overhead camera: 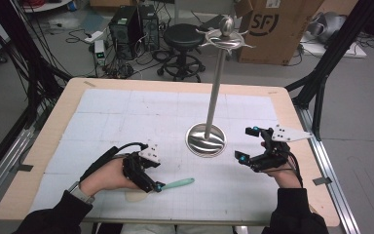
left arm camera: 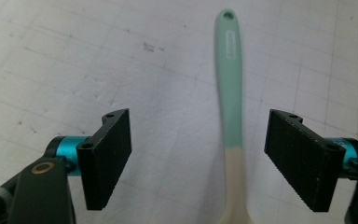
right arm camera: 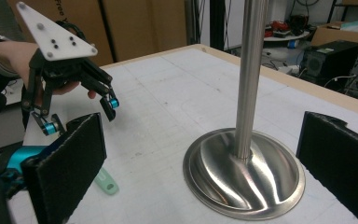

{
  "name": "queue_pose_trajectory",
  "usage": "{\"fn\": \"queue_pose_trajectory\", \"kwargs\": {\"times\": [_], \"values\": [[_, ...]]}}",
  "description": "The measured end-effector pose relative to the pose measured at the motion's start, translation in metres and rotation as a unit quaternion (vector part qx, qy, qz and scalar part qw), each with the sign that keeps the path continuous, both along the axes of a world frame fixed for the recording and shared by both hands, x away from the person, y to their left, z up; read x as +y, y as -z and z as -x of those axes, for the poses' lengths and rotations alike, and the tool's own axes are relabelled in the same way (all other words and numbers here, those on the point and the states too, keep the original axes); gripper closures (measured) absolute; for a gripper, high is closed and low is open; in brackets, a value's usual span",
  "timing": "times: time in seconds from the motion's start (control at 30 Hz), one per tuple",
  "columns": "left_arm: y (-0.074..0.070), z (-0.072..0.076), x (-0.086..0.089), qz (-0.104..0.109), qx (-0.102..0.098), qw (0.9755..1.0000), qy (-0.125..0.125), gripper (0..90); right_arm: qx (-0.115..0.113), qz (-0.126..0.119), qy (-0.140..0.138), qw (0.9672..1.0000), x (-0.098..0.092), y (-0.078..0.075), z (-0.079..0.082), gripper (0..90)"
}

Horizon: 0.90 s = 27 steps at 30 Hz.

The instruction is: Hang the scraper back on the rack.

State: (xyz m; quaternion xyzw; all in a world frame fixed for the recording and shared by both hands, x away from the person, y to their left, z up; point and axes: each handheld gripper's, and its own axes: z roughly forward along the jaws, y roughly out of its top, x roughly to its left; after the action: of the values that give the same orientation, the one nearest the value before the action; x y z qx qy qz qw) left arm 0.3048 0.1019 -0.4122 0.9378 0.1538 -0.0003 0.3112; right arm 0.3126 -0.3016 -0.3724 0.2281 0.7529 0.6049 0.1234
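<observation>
Lying between the open left hand-held gripper (left arm camera: 198,158) jaws — untouched — spatula (left arm camera: 230,93).

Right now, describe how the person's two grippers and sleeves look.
Both grippers, the left gripper and the right gripper, are black linkage frames with turquoise collars behind flat black rectangular pads. Each carries a pale three-cornered plate with dark dots and trails a black cable. The sleeves are dark; a wristband shows at the left cuff.

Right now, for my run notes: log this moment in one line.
left tongs: open, astride spoon | right tongs: open, facing stand
</observation>
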Motion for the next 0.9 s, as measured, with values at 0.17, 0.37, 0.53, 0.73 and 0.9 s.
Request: {"fn": "queue_pose_trajectory", "kwargs": {"times": [0.17, 0.37, 0.53, 0.73, 0.9], "values": [[-0.001, 0.003, -0.009, -0.045, 0.004, 0.9987, 0.022, 23.3, -0.001, -0.001, 0.002, 1.0000, -0.001, 0.000, 0.000, 0.5], [-0.001, 0.007, -0.019, -0.120, 0.005, 0.9922, 0.034, 27.7, -0.002, -0.007, -0.008, 0.9999, 0.002, 0.000, 0.000, 0.5], [-0.001, 0.009, -0.024, -0.150, 0.020, 0.9874, 0.047, 39.1, 0.001, -0.005, -0.009, 1.0000, 0.003, 0.000, 0.000, 0.5], [-0.003, 0.008, -0.028, -0.178, 0.010, 0.9829, 0.046, 53.6, 0.003, -0.006, -0.005, 1.0000, 0.000, 0.001, 0.001, 0.5], [-0.005, 0.014, -0.034, -0.199, 0.008, 0.9786, 0.050, 61.8, 0.003, -0.004, -0.004, 1.0000, 0.000, 0.001, 0.002, 0.5]]}}
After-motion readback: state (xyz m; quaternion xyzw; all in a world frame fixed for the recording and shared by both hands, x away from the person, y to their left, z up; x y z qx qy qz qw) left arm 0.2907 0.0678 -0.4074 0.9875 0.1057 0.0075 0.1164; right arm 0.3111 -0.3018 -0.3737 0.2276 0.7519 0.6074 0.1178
